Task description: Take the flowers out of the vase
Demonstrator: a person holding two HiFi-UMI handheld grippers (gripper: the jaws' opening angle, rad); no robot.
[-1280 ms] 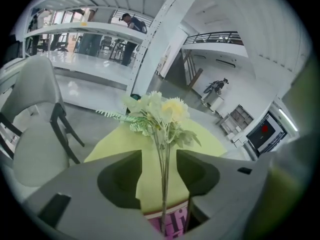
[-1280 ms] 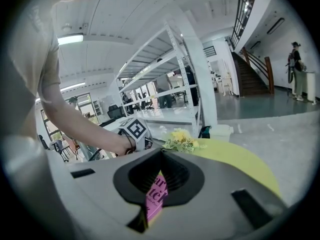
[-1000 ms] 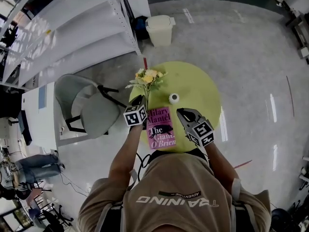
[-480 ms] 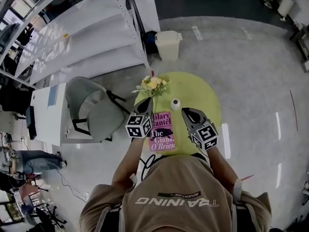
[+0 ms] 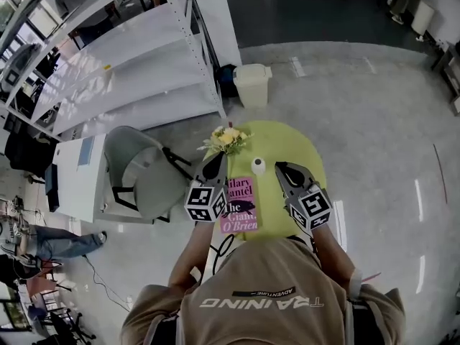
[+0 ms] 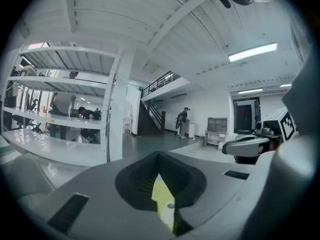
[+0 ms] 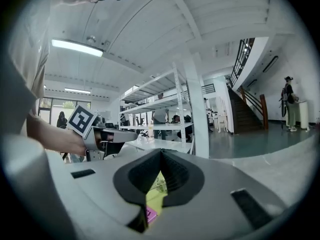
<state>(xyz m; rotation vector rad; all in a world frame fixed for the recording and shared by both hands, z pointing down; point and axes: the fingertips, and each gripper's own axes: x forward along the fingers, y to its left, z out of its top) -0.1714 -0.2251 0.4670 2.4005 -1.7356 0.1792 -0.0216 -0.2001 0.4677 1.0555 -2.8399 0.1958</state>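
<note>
Left edge: white shelving, bare shelves. A grey chair stood between it and the round yellow-green table.

Flowers were out of the vase. The yellow and white bunch lay at the table's far-left rim, heads away from the person. Couldn't tell whether the stems overhung the edge.

Left gripper hovered over the table's left side, tip just short of the flowers and pointing at them. In its own view the left gripper had its jaws closed tip to tip with nothing clamped. Only a sliver of table and the vase showed through the hollow below the tips.

Pink book lay flat on the near part of the table, between the two grippers, cover up.

Vase, small and white, stood upright near the table's centre, just beyond the book's far-right corner. It was well apart from the flowers, and neither gripper touched it.

Right gripper was held over the table to the right of the vase, near it but clear. In its own view the right gripper also had its jaws pressed together and held nothing. Table and a corner of the book showed through the gap.

White bin stood on the floor beyond the table.
</note>
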